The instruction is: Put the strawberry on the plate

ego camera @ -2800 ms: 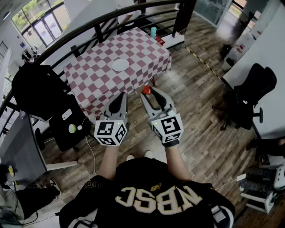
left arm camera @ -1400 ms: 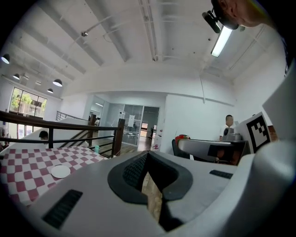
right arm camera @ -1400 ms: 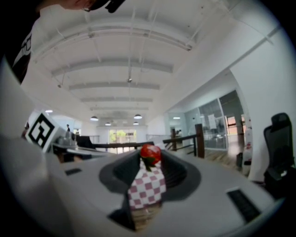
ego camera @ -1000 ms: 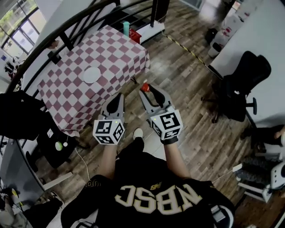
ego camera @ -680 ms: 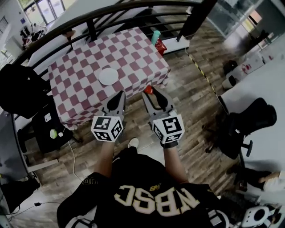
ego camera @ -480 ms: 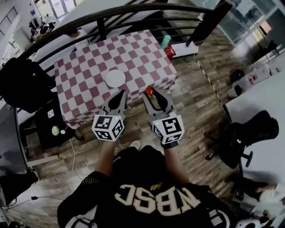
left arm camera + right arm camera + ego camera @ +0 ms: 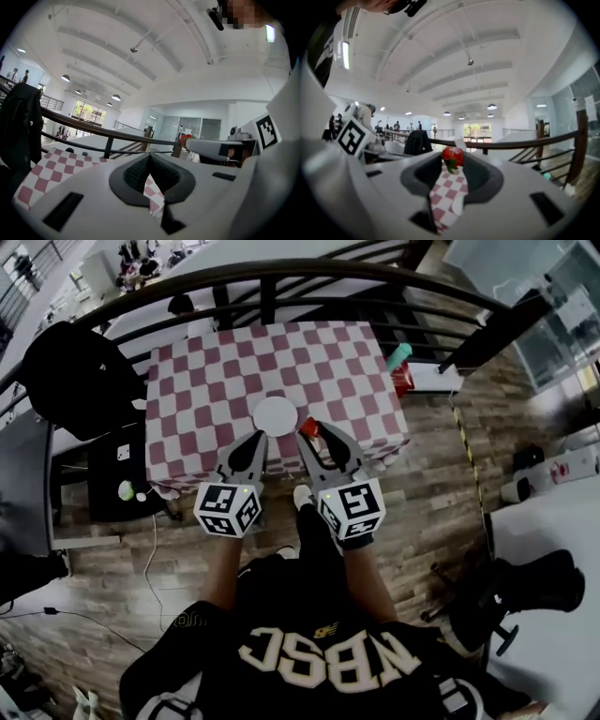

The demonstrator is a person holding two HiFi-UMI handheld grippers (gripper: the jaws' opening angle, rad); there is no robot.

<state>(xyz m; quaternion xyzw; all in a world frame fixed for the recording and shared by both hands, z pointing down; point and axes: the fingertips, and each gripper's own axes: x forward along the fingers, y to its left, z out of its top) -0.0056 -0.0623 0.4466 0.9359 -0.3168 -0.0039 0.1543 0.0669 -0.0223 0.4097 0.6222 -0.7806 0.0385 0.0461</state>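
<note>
The right tool (image 7: 312,433) is pinching the strawberry (image 7: 309,427) at its very tips. From the head view the fruit sits just beside the right rim of the white plate (image 7: 276,415), which lies on the checked counter (image 7: 206,381). In my judgement the tip grip keeps the fruit clear of the tool body, so it can be released cleanly onto the plate. The left tool (image 7: 257,440) is pressed together on nothing and is held alongside, apparently idle. The right gripper view confirms the grip, with the strawberry (image 7: 453,156) wedged between the pads, red body up and green leaves below, but it does not show the plate. Only the head view gives the plate and the offset; height above the counter cannot be judged. The left gripper view shows its tips (image 7: 149,157) meeting, with only checked cloth below.
</note>
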